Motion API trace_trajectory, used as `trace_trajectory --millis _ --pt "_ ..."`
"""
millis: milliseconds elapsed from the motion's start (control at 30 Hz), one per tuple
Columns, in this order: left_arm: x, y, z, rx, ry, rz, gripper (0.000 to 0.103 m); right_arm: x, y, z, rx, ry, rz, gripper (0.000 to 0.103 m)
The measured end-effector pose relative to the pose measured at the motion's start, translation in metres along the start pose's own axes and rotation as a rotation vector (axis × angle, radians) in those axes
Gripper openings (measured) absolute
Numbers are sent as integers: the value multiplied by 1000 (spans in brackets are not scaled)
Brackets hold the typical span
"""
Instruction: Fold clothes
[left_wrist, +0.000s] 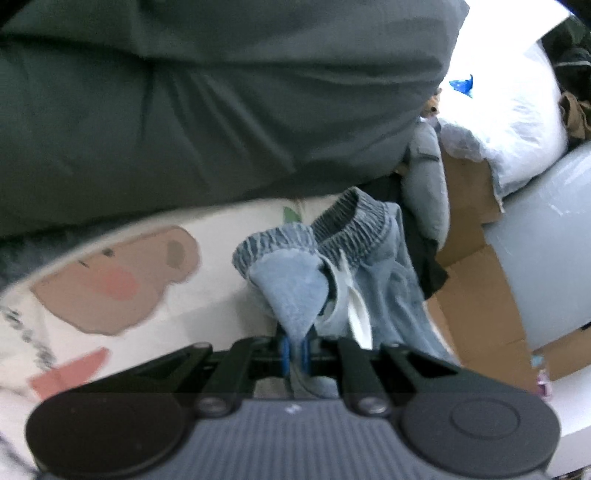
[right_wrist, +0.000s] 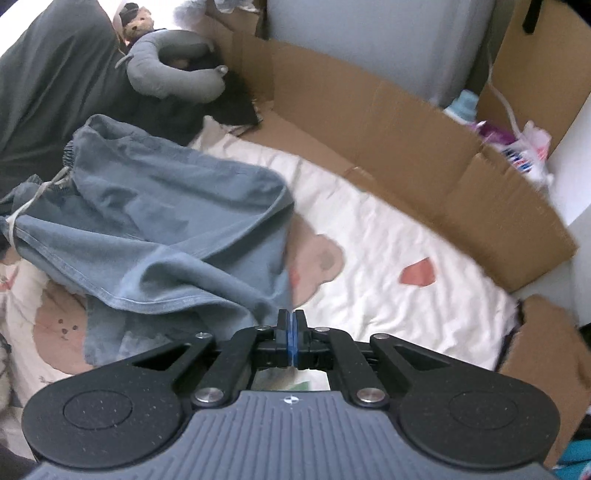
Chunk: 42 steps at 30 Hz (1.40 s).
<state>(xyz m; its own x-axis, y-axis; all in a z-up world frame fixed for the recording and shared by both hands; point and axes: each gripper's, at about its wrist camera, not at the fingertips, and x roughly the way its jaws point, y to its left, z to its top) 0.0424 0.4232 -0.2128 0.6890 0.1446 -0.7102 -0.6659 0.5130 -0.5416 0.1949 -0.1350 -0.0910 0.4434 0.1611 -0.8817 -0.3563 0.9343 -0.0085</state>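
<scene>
— Any writing you can read?

— None clearly. The cream bedsheet printed with brown bears and pink hearts (right_wrist: 388, 258) carries grey lettering at the left edge of the left wrist view, too smeared to read. A small white mark sits on each gripper body, too tiny to make out.

— Where are the clothes?

— The faded blue cotton shorts with an elastic waistband and white drawstring (right_wrist: 159, 221) lie half lifted over that sheet. The left gripper (left_wrist: 294, 347) pinches a fold near the waistband between its blue pads. The right gripper (right_wrist: 291, 325) has its pads pressed together at the shorts' far edge; whether cloth is caught between them, I cannot tell.

— What crowds the scene?

— A dark grey-green duvet (left_wrist: 203, 103) fills the top of the left view. Flattened brown cardboard (right_wrist: 388, 122) borders the sheet, a grey U-shaped neck pillow (right_wrist: 173, 70) sits beyond, with a small brown teddy bear (right_wrist: 138, 24) behind it.
</scene>
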Motion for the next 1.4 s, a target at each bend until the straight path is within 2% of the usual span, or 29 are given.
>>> trace_trajectory --millis 167,233,300,333,367,400,500,600,667,733,767,833,900,967,1067,1133,1267,1400 --pt "16 22 -15 -21 92 76 7 8 12 -7 20 6 32 3" --pt "23 25 -21 7 124 116 8 12 17 -10 24 12 35 7" --pt "24 29 -25 6 137 148 15 17 24 -11 23 21 46 15" --pt "23 31 -26 -1 135 151 18 19 28 -10 14 21 51 31" --pt "20 33 -26 -9 125 145 18 22 31 -10 4 20 55 40" --pt "17 34 -26 -14 113 134 18 24 33 -7 -9 19 57 41" --pt "12 34 -22 -10 78 107 18 31 39 3 -48 14 60 42" --pt "18 35 -16 6 62 119 17 38 45 13 -87 9 64 45" --pt "27 40 -14 -1 70 136 10 38 47 19 -96 3 63 46" --pt "38 46 -17 -18 83 137 8 35 49 22 -106 -11 65 48" --pt "47 49 -20 -24 102 132 8 32 49 22 -111 -18 65 50" --pt "65 51 -27 -21 139 119 1 28 47 20 -118 -22 70 50" --pt "82 51 -33 -6 167 110 1 24 45 16 -124 -20 71 50" --pt "98 51 -36 37 175 148 1 17 43 13 -127 -29 72 50" --pt "109 57 -33 -17 180 183 2 3 37 11 -108 -49 82 50" --pt "104 50 -30 -1 153 210 4 -7 35 14 -107 -56 85 50" --pt "90 38 -26 25 158 242 9 -25 32 20 -83 -123 79 55" --pt "61 20 -19 7 143 233 22 -31 50 48 -60 -83 103 55"
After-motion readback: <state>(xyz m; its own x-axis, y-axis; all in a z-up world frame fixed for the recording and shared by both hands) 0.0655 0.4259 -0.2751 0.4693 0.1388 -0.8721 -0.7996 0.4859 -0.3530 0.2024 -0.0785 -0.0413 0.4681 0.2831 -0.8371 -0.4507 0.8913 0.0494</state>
